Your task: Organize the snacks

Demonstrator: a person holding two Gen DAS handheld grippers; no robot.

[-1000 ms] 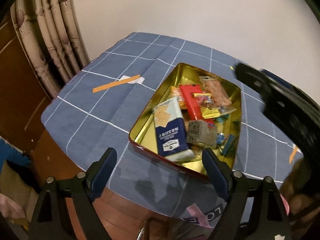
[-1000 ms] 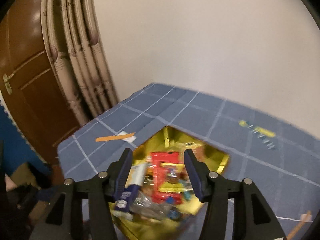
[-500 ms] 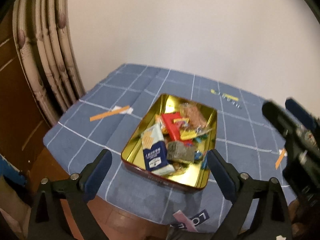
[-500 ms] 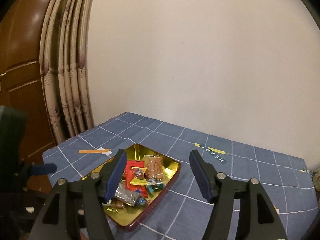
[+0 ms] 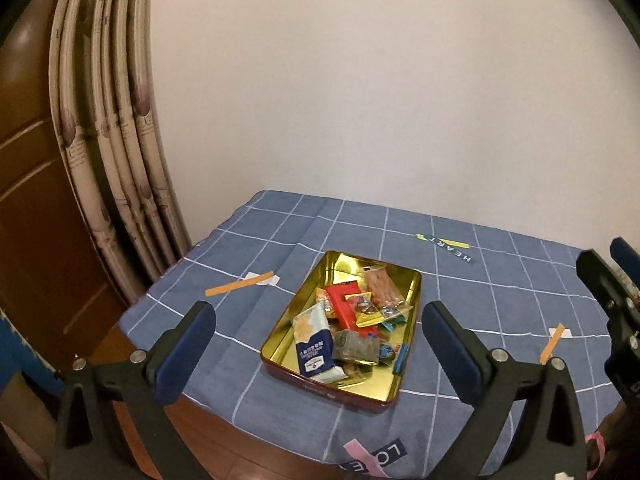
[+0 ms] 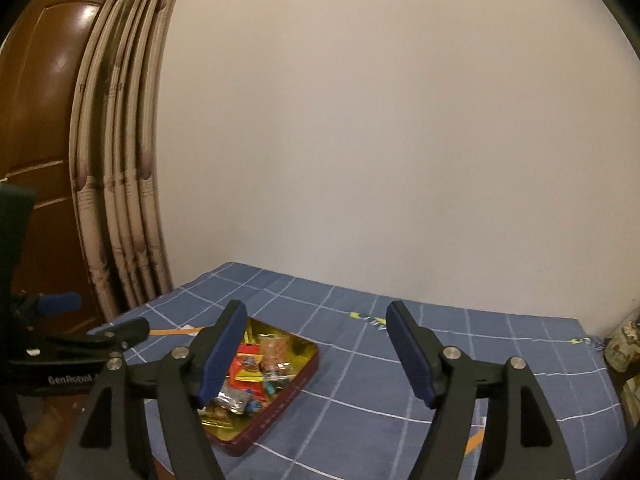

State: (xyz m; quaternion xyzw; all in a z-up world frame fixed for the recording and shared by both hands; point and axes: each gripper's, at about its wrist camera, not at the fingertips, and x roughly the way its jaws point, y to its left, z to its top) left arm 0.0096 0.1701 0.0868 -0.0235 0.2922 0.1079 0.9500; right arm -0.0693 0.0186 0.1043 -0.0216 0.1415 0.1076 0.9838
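A gold tin point(image 5: 414, 280) with a dark red outer wall sits on the table and holds several snacks. Among them are a blue-and-white packet point(image 5: 314, 348), a red packet point(image 5: 344, 306), a clear bag of nuts point(image 5: 382, 286) and a grey packet point(image 5: 356, 346). My left gripper point(image 5: 319, 312) hovers above and short of the tin; its jaws are opening wide, with nothing between them. My right gripper point(image 6: 316, 308) is held high to the right of the tin point(image 6: 308, 364). Its jaws are opening too, and nothing is between them. Each gripper shows at the edge of the other's view.
A blue checked cloth point(image 5: 488, 280) covers the table, with orange tape strips point(image 5: 240, 285) point(image 5: 552, 342) on it. A curtain point(image 5: 112, 160) and a wooden door point(image 5: 24, 208) stand to the left, a bare wall behind. A small ornament point(image 6: 624, 344) sits at the far right.
Both grippers have risen and drawn back from the tin, so it looks smaller and farther. Both pairs of jaws have spread wider. The right gripper has swung to the right.
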